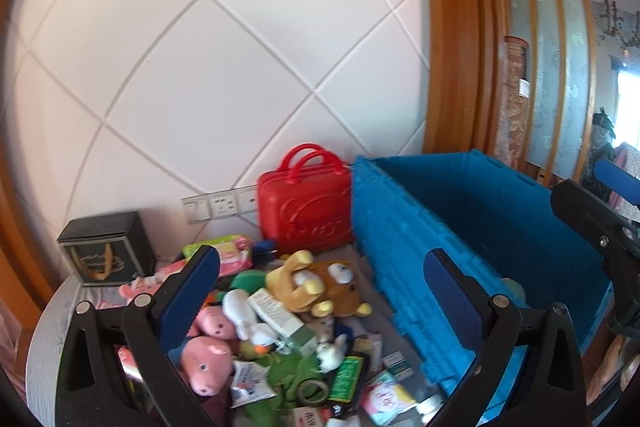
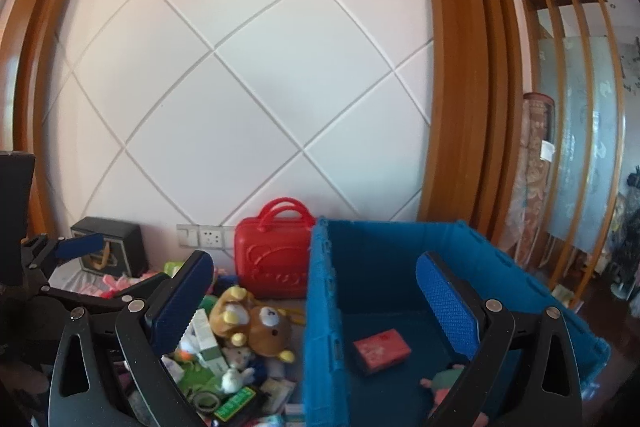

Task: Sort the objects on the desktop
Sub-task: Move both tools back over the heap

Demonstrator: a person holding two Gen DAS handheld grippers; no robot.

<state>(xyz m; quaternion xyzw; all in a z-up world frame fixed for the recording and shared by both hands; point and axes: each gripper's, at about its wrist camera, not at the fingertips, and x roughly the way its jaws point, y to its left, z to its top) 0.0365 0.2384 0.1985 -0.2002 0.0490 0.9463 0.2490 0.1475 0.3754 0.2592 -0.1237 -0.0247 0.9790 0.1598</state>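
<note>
Blue crate (image 2: 400, 263) holds a red box (image 2: 382, 349) and small plush toy (image 2: 446, 383); left gripper (image 1: 326, 279) and right gripper (image 2: 316, 283) both spread, empty

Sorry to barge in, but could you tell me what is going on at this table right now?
A person is sorting a cluttered tabletop with a handheld gripper in each hand. Both the left gripper and the right gripper are open and empty, held above the scene. A pile of plush toys, small boxes and packets lies beside a red case. The blue crate already holds a red box and a small plush.
</note>
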